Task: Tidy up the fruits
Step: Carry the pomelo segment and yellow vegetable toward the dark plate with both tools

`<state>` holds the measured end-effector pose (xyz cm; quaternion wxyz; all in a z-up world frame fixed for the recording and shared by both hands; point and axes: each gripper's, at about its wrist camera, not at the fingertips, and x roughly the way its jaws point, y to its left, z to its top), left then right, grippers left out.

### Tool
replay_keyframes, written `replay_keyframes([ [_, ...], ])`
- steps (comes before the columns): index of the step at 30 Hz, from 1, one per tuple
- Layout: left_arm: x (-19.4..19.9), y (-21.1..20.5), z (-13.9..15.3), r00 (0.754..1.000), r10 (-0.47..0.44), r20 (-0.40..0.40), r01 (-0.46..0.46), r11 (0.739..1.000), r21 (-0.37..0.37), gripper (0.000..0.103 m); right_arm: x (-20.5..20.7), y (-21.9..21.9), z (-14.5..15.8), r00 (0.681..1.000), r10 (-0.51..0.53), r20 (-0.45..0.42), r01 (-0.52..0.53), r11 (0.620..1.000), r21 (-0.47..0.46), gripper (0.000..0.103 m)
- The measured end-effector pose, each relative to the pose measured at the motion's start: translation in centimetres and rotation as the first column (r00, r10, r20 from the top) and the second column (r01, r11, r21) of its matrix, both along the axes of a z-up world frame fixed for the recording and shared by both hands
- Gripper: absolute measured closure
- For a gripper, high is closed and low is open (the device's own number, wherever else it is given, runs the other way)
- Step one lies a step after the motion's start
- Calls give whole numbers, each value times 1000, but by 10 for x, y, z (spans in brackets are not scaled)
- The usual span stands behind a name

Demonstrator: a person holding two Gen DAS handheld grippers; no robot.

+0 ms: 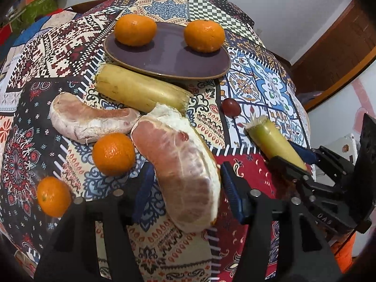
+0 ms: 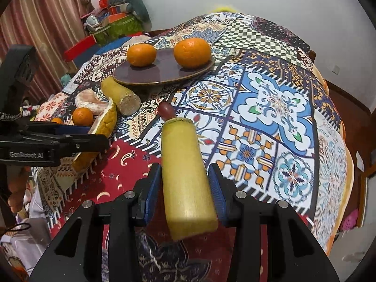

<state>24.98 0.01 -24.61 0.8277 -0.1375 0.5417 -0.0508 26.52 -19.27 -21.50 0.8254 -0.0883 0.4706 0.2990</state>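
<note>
My left gripper (image 1: 185, 181) has its blue-padded fingers around a large peeled pomelo wedge (image 1: 185, 166), touching its sides. My right gripper (image 2: 185, 185) is shut on a yellow-green sugarcane piece (image 2: 185, 171); it also shows in the left wrist view (image 1: 272, 141). A purple plate (image 1: 164, 58) holds two mandarins (image 1: 135, 30) (image 1: 204, 35). A second sugarcane piece (image 1: 138, 89), another pomelo wedge (image 1: 89, 117), two loose mandarins (image 1: 114, 154) (image 1: 53, 196) and a dark red grape (image 1: 231, 107) lie on the patterned cloth.
The table is covered with a patchwork cloth (image 2: 270, 108). Boxes and clutter (image 2: 112, 23) stand behind the table at the far left. A wooden door (image 1: 333, 47) is at the right.
</note>
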Motion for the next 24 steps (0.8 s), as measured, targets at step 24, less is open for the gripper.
replay_keyframes([
  [24,-21,8,18,993,12,113,-13,1000,8,51,-7,-5,25,998,-52,35,49,995,85,68],
])
